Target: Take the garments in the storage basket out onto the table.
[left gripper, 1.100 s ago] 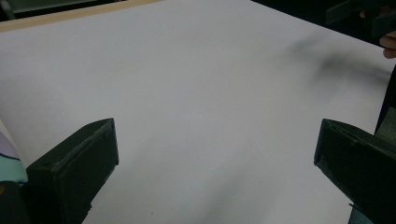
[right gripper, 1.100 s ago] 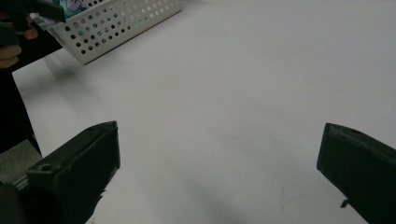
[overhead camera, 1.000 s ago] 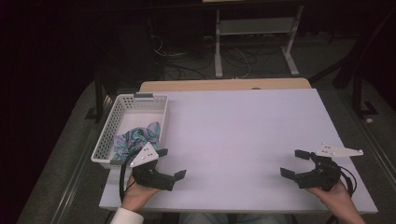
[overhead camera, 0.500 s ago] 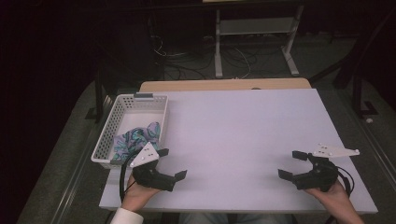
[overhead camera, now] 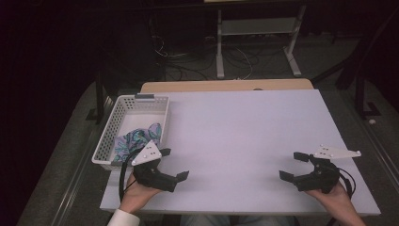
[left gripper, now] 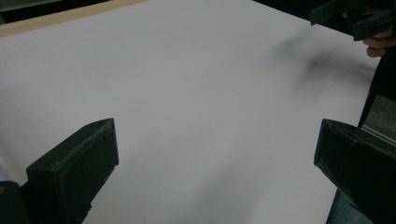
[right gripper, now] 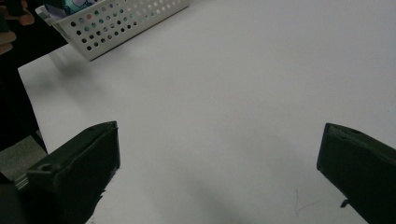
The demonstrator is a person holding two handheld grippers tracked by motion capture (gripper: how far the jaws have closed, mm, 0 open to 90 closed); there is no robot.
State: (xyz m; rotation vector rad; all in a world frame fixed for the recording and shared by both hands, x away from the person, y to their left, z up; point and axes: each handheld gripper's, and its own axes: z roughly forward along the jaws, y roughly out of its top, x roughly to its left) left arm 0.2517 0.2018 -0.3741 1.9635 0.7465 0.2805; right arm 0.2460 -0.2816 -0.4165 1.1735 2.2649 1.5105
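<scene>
Shifted a little toward the table's middle since a second ago: right gripper [overhead camera: 298,166], low over the near right part of the table [overhead camera: 244,127]. Stayed put meanwhile: left gripper [overhead camera: 173,164], near the front left corner, just beside the basket [overhead camera: 109,129]. Held in a hand each, forearms entering from the near edge, a white cuff at the left wrist.

Spread wide, both pairs of jaws, with nothing between them. Seen along the left gripper [left gripper: 215,177]: bare white table [left gripper: 187,84] between two black jaws, and the other gripper [left gripper: 359,18] dark at the top right corner. Seen along the right gripper [right gripper: 219,172]: the same bare white surface, a faint pencil-like mark near the lower right, and the basket [right gripper: 116,21] at the top left with its perforated wall facing in.

Lay in the basket's near end: cloth [overhead camera: 136,139], crumpled, patterned in teal, purple and white, touching the near wall. Glimpsed through the basket's holes and over its rim in the right gripper view: cloth [right gripper: 77,3]. Stood along the table's left edge, long side running away from the person: basket, white, with a dark tag on its far rim. Well apart from each other: the two grippers, at opposite sides of the near edge.
</scene>
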